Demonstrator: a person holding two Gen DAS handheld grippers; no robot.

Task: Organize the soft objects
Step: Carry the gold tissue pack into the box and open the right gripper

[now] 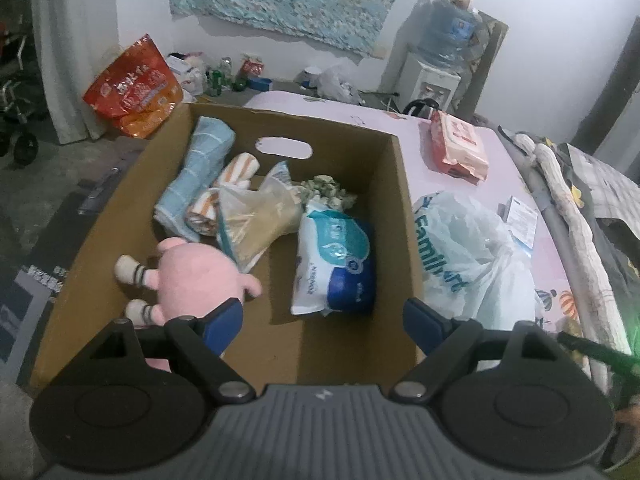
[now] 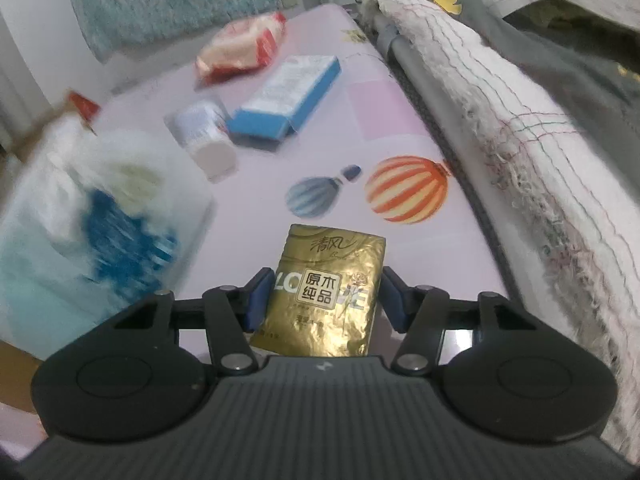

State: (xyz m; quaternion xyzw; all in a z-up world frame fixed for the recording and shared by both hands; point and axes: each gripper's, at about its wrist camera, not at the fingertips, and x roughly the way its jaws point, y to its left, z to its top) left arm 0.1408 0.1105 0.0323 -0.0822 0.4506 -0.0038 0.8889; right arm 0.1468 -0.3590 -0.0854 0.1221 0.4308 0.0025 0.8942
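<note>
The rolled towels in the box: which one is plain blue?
The longer blue towel, nearest the box's left wall; the shorter towel beside it has orange stripes.

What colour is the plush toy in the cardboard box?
Pink plush toy with white striped feet; left wrist view.

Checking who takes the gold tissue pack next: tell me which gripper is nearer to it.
Right. The right gripper has the gold tissue pack between its fingers; the left gripper hangs open over the cardboard box.

Glossy gold foil tissue pack [image 2: 324,292] (crinkled); matt cardboard box [image 1: 404,184].
</note>
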